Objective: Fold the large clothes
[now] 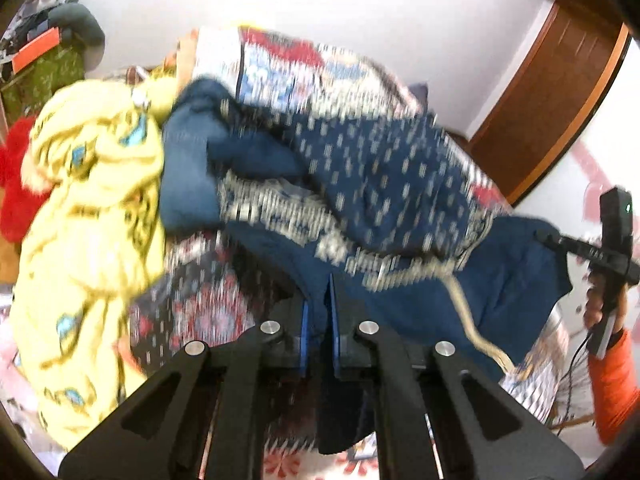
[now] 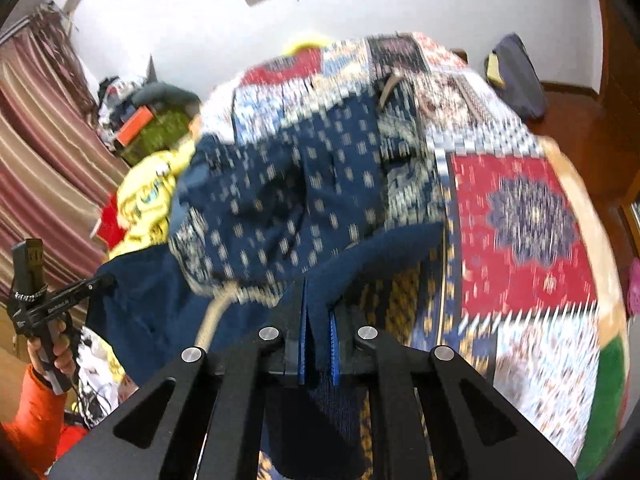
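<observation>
left gripper (image 1: 318,320) pinched on plain hem of blue printed garment (image 1: 372,176) | right gripper (image 2: 318,320) pinched on same hem | garment is draped from both claws toward frame centre, over patchwork bedspread (image 2: 520,216) | long axis judged claw-to-claw | yellow garment (image 1: 88,200) at left

A yellow garment (image 1: 88,208) heaps on the bed's left side, crowding passage there. Right of the blue garment (image 2: 304,200), the patchwork bedspread (image 2: 520,216) lies flat and open.
</observation>
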`<state>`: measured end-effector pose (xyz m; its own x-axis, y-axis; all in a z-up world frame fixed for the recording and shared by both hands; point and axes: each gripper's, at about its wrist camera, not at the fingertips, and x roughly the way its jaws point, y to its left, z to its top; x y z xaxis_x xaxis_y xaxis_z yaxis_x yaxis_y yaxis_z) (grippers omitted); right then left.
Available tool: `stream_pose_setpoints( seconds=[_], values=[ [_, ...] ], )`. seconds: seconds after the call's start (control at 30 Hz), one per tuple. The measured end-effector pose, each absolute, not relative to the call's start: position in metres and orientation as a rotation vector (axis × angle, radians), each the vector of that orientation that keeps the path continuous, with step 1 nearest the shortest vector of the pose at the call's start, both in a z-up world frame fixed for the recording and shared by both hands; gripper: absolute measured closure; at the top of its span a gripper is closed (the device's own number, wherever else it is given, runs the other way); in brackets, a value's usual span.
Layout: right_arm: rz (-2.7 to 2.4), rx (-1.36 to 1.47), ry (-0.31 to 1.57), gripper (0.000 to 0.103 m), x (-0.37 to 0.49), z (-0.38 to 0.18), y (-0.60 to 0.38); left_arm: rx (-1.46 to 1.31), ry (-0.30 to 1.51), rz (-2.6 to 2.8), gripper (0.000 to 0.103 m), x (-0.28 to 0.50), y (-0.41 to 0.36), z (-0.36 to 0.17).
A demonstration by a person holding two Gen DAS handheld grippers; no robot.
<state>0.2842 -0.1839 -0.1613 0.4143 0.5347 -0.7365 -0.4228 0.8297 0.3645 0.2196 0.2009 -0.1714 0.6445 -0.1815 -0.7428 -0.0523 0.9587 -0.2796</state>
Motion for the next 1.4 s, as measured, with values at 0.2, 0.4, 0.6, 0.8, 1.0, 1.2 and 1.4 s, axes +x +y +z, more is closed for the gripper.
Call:
stream_pose_setpoints(
  seconds=[0.2,0.4,0.6,0.8,1.0,1.2,1.4],
  values=[
    [0.574,0.124,0.868,0.096,0.330,-0.120,-0.171,-0.342,0.742,-0.053,0.096,0.273,0.222,-0.125],
    [0.526,0.218,0.862,0.096,0.403,-0.106,-0.165,-0.395,0.717,0.057,0.096,0.349,0.251,-0.119],
    [0.453,0.172,0.923,0.096,0.476,-0.138,-0.135,-0.412,0.770,0.166,0.096,0.426,0.277,-0.157],
    [0.393,0.194,1.027,0.096,0.532,-0.196,-0.126,-0.418,0.888,0.248,0.096,0.475,0.297,-0.228],
    [0.401,0.124,1.028,0.096,0.537,-0.221,-0.124,-0.338,0.977,0.237,0.094,0.486,0.288,-0.274],
    [0.413,-0.028,1.020,0.083,0.517,-0.208,-0.127,-0.167,1.001,0.203,0.091,0.475,0.269,-0.253],
    [0.358,-0.184,0.908,0.069,0.473,-0.170,-0.135,-0.021,0.950,0.192,0.057,0.442,0.249,-0.209]
  ],
)
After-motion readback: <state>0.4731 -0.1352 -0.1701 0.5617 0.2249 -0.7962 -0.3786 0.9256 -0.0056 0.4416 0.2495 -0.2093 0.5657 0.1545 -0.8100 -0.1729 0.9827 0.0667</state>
